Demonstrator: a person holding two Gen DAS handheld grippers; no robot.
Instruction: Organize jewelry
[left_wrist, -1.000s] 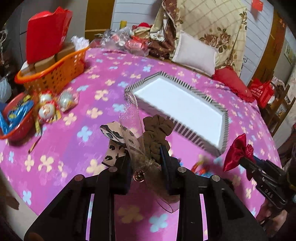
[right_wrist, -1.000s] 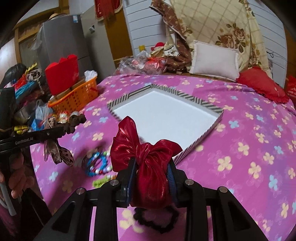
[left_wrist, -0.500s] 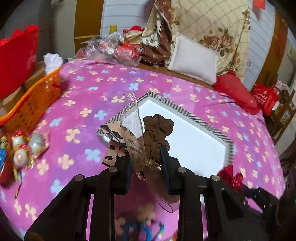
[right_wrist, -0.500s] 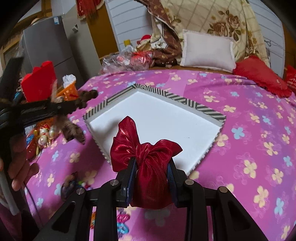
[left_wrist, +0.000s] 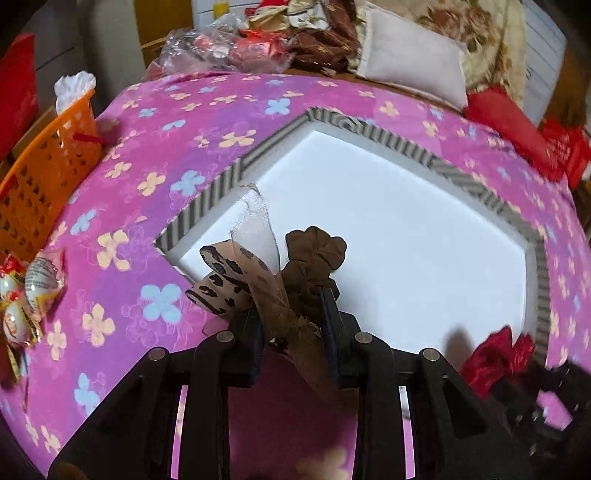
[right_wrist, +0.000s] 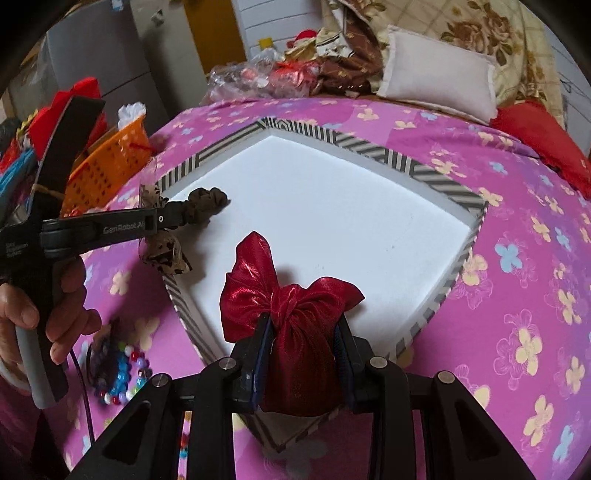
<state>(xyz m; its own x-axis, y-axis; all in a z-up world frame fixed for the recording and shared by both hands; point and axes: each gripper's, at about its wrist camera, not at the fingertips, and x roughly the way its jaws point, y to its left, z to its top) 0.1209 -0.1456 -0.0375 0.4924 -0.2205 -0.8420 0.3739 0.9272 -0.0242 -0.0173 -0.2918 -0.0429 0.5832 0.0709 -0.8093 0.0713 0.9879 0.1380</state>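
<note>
The loose ribbon tails of the brown bow could have caught on the striped rim of the tray when let go, so the bow would land half outside. The slippery red bow could also have slid out early.

The left gripper pointed steeply down over the near left corner of the white tray, its fingers narrow and clamped on the brown bow. The right gripper also tilted down, above the near edge of the tray, its fingers pressed on the red bow. A bead bracelet lay on the pink cloth, beside the tray.
</note>
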